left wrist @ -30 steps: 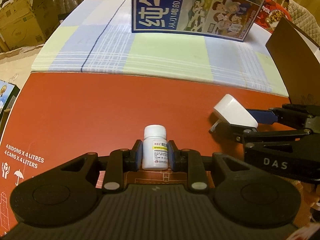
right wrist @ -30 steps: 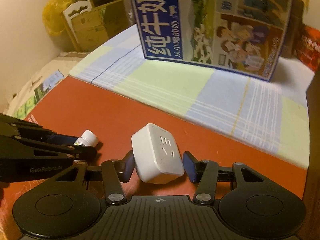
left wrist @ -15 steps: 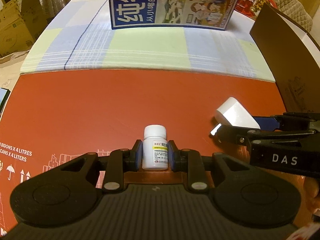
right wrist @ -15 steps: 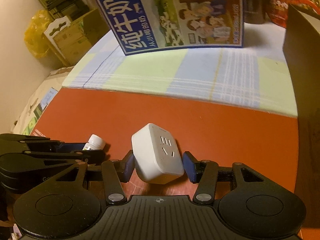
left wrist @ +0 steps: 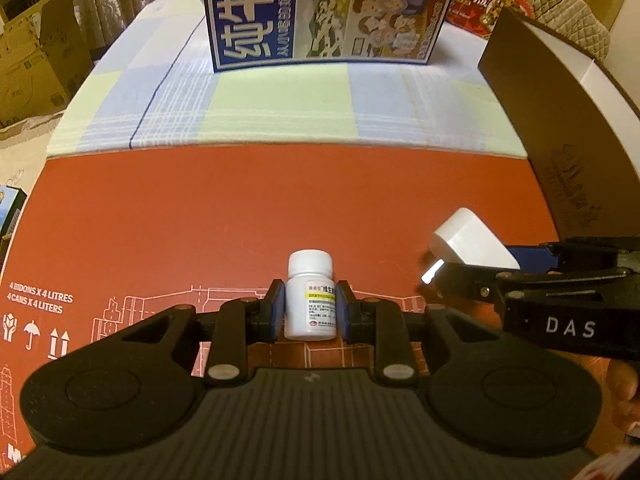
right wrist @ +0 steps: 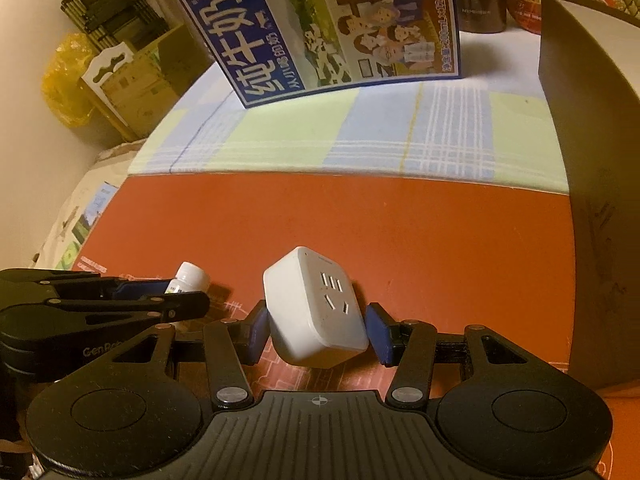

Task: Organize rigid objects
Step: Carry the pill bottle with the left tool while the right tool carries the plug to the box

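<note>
Across the lower half of both views runs the red board point(left wrist: 200, 216), with the checked cloth point(left wrist: 280, 112) above it and the blue milk carton point(left wrist: 328, 12) standing on the cloth at top centre. At the right edge of both views rises a dark box point(right wrist: 592, 160); you cannot see into it from here, so what it holds, if anything, is unknown.

You are mid-carry with both hands. Your left gripper point(left wrist: 309, 312) sits at bottom centre of its view, its pads pinching the white bottle point(left wrist: 310, 296) upright by the body, cap clear above the pads. Your right gripper point(right wrist: 318, 330) holds the white plug adapter point(right wrist: 316, 306), tilted with its socket face up. The left pad touches the adapter's side, but a sliver of gap shows at the right pad, so that grip looks loose.

The two items ride side by side, near each other but apart, and appear to hang just above the board.

Next, you likely need a destination: probably the dark box on the right. Firm up the right grip first, and bring the adapter in ahead of the bottle so the grippers don't cross.
</note>
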